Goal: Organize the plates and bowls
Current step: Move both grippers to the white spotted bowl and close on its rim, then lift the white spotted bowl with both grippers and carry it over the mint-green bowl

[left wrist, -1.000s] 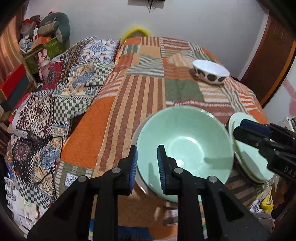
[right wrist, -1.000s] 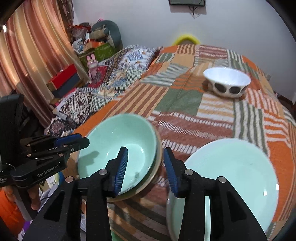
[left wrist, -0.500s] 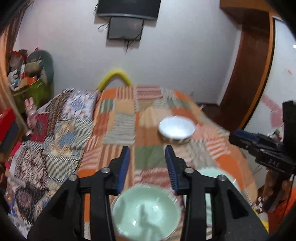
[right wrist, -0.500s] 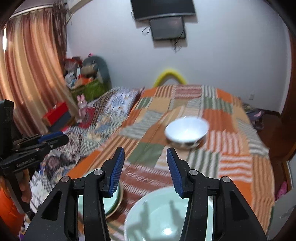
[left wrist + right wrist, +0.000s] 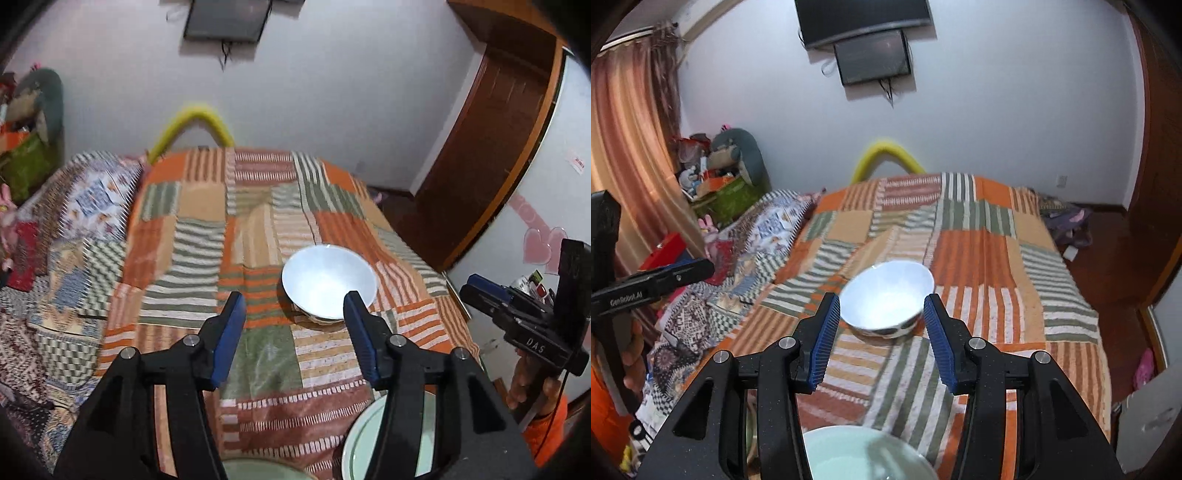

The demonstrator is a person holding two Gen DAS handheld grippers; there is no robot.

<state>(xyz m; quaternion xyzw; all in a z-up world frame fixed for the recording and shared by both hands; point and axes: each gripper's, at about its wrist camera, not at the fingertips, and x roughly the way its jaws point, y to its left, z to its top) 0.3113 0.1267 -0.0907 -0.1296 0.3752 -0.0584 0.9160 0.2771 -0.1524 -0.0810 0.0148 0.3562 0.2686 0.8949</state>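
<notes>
We hold our left tool (image 5: 293, 334) above the near end of the bed (image 5: 258, 229), its blue-padded fingers spread wide with nothing between them. Past its left finger lies the patchwork bedspread of orange, green and striped squares (image 5: 192, 258). At the bed's near edge, under that tool, a sliver of a pale green round bowl (image 5: 258, 472) shows, and just right of it a pale green round plate (image 5: 360, 446) lies partly hidden behind the right finger. Near the middle of the bed, toward its right side, a white round bowl with dark spots on its outside (image 5: 886, 299) sits upright, well apart from the green pieces. Our right tool (image 5: 879, 338) hangs over the near edge, jaws likewise wide apart and gripping nothing, with the white bowl framed between its fingertips but farther off.
</notes>
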